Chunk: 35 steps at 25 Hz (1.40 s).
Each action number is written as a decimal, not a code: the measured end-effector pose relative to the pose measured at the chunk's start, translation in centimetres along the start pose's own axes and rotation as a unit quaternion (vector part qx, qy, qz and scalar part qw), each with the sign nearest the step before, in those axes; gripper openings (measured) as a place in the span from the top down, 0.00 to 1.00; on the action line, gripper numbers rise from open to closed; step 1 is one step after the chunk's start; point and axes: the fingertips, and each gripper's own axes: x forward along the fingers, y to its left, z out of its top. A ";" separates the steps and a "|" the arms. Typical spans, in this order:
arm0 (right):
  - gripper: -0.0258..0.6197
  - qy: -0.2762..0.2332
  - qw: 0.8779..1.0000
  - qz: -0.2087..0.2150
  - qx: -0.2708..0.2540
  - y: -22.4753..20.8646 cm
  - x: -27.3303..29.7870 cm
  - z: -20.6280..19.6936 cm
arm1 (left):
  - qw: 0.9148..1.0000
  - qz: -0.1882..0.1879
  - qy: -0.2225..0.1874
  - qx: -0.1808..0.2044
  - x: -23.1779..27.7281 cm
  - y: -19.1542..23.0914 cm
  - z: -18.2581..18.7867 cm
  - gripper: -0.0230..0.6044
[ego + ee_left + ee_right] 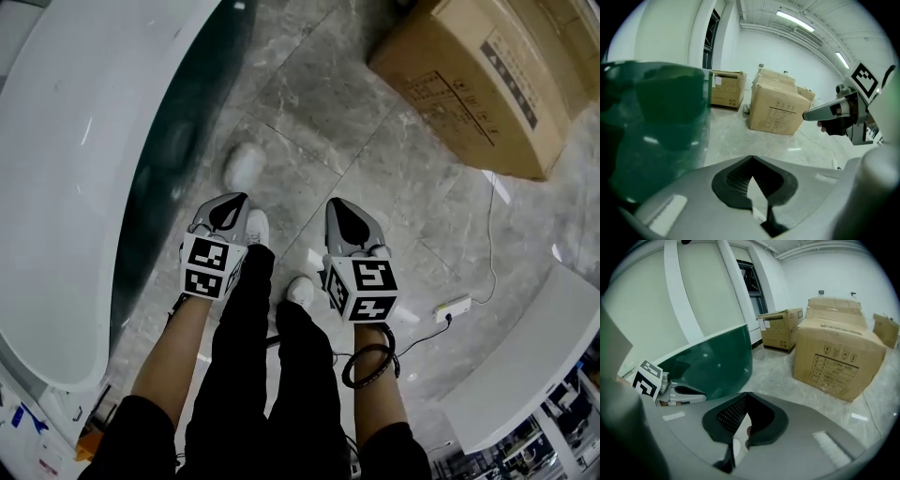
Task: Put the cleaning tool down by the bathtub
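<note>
the left gripper (232, 204) and right gripper (339, 208) are held with jaws together, nothing between them. what seems the tool (246, 167), white and blurred, is seen on the floor (375, 159) just beside the bathtub (84, 141). boxes (478, 75) are stacked well apart.

Bathtub (56, 187) at left, cardboard box (478, 75) on the floor (356, 141) ahead at right, power strip (453, 307) nearer, also right

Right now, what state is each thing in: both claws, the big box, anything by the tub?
Left claw: shut, empty.
Right claw: shut, empty.
Big box: closed, standing on the floor.
White lump: lying on the floor beside the bathtub; too blurred to name.
</note>
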 end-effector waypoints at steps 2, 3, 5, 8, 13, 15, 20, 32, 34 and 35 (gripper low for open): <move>0.92 -0.006 1.000 -0.005 -0.001 0.2 -1.5 1.8 | 1.000 -0.001 -0.001 0.018 -1.1 -0.5 1.8 0.96; 0.92 -0.010 1.000 -0.007 0.000 0.3 -2.3 2.6 | 1.000 -0.002 -0.002 0.023 -1.6 -0.6 2.7 0.96; 0.92 -0.015 1.000 -0.010 0.003 0.6 -3.7 4.0 | 1.000 0.000 -0.004 0.025 -2.7 -1.0 4.2 0.96; 0.92 -0.018 1.000 -0.010 0.003 1.3 -5.7 5.6 | 1.000 0.003 -0.008 0.016 -4.6 -1.9 6.0 0.96; 0.92 -0.033 0.999 -0.012 -0.006 2.6 -9.1 8.3 | 0.999 0.008 -0.021 0.029 -8.1 -3.5 8.9 0.96; 0.92 -0.040 0.999 -0.017 -0.007 2.9 -10.7 9.2 | 0.999 0.012 -0.031 0.033 -9.7 -3.9 10.1 0.96; 0.92 -0.058 0.998 -0.035 -0.009 3.8 -15.7 10.6 | 0.997 0.022 -0.058 0.045 -14.1 -5.1 13.0 0.96; 0.92 -0.153 0.986 -0.064 -0.011 6.2 -26.9 15.0 | 0.991 0.028 -0.126 0.041 -23.5 -9.5 17.6 0.96; 0.92 -0.168 0.983 -0.069 -0.012 6.4 -28.7 15.9 | 0.990 0.030 -0.135 0.041 -24.8 -9.9 18.4 0.96; 0.92 -0.176 0.982 -0.071 -0.011 6.4 -29.5 16.3 | 0.989 0.031 -0.141 0.041 -25.5 -10.2 18.9 0.96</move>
